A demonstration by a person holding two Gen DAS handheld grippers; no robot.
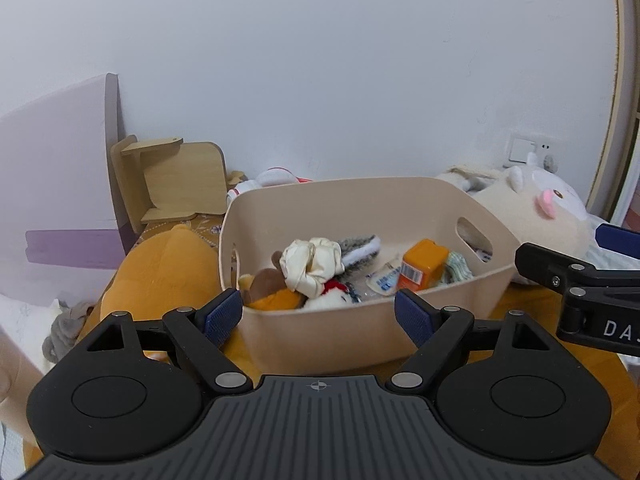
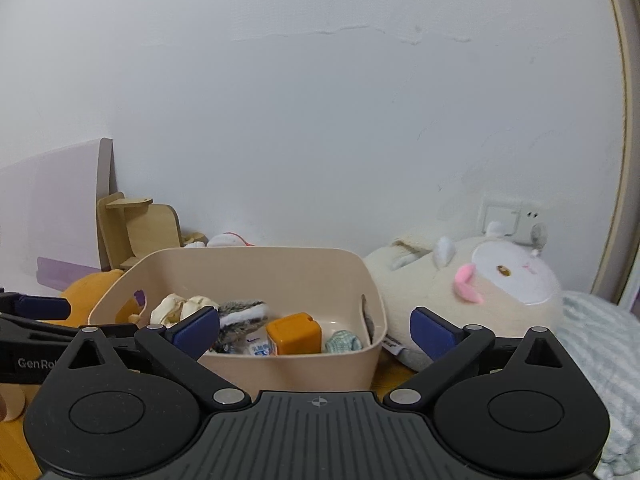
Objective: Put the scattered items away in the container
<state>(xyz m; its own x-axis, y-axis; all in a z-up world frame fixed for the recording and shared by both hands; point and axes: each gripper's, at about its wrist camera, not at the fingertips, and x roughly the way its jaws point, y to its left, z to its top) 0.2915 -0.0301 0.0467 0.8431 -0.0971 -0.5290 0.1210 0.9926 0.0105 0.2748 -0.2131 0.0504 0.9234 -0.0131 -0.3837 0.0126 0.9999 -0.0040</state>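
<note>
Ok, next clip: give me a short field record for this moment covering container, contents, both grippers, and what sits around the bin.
container: beige bin with cut-out handles, upright on an orange surface
contents: orange box, cream crumpled cloth, grey furry item, brown-and-orange plush, small green cloth
left gripper: open, nothing between its jaws, near the bin's front wall
right gripper: open, empty
around the bin: orange plush to its left, cream plush to its right, wooden stand behind
</note>
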